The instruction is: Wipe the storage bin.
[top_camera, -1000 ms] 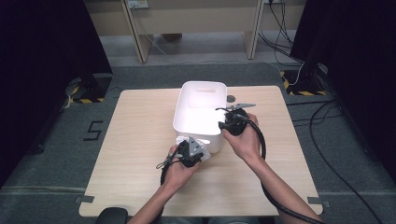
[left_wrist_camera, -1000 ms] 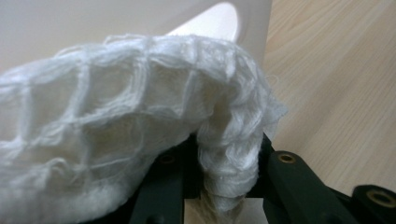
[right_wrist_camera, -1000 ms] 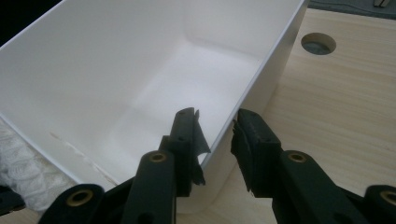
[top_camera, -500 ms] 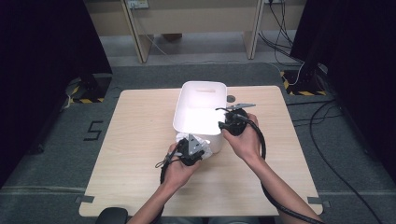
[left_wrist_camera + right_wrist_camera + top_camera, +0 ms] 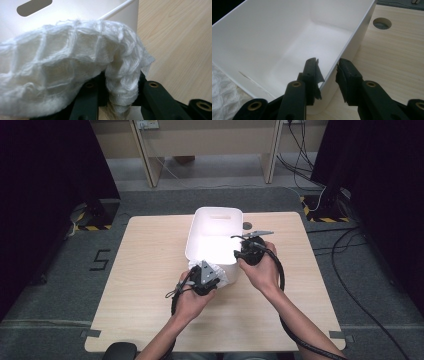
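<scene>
A white plastic bin (image 5: 218, 210) stands at the middle of the wooden table (image 5: 150, 270). My left gripper (image 5: 209, 271) is at the bin's near wall, shut on a white waffle-weave cloth (image 5: 62, 70). The cloth bunches over the jaws, and a fold hangs between them (image 5: 120, 82). It also shows as a white lump against the bin's near corner (image 5: 224, 276). My right gripper (image 5: 240, 251) is at the bin's right wall near the front corner. In the right gripper view its jaws (image 5: 327, 67) straddle the rim, one pad inside the bin (image 5: 274, 37), one outside, closed on the wall. The bin's inside is bare.
A round cable hole (image 5: 247, 225) sits in the tabletop just right of the bin. Beyond the table's far edge are wooden frame legs (image 5: 145, 155) and cables on the grey floor. Bare tabletop lies left of the bin and along the front edge.
</scene>
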A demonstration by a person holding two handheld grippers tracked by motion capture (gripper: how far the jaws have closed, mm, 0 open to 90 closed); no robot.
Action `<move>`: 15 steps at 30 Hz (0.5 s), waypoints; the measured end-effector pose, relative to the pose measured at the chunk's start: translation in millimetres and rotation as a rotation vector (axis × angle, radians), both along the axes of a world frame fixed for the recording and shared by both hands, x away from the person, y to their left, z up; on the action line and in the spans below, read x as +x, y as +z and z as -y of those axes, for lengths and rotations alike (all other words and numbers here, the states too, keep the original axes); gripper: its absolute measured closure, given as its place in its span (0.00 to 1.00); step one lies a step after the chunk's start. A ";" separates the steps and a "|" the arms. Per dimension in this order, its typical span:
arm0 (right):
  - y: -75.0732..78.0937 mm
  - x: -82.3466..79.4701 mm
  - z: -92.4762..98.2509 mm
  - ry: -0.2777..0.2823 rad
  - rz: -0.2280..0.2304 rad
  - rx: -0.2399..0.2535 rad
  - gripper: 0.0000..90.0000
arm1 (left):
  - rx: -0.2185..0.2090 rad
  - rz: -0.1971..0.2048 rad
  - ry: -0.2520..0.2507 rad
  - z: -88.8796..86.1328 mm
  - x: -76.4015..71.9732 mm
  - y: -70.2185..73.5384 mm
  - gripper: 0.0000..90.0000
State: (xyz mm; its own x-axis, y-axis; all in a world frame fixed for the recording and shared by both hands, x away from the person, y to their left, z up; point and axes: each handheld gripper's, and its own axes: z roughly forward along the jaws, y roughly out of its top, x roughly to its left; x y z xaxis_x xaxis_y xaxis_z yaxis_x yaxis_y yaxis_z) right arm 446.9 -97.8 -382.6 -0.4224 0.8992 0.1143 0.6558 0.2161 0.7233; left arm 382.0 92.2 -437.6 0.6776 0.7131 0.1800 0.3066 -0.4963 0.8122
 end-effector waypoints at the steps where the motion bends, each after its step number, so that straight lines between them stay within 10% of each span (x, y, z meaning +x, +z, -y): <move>1: 0.0 0.1 0.0 0.000 -0.001 0.001 0.77 | -0.001 -0.002 -0.001 0.1 0.1 0.2 0.82; 15: 0.1 0.1 0.3 0.000 0.000 0.001 0.77 | -0.018 0.002 -0.006 2.2 0.1 7.1 0.82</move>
State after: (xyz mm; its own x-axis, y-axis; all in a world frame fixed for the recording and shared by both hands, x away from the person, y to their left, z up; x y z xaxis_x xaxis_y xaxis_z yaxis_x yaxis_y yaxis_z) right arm 447.0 -98.0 -382.5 -0.4221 0.8992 0.1150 0.6557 0.2153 0.7237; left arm 382.2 90.0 -430.6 0.6815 0.7122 0.1685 0.3023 -0.4837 0.8214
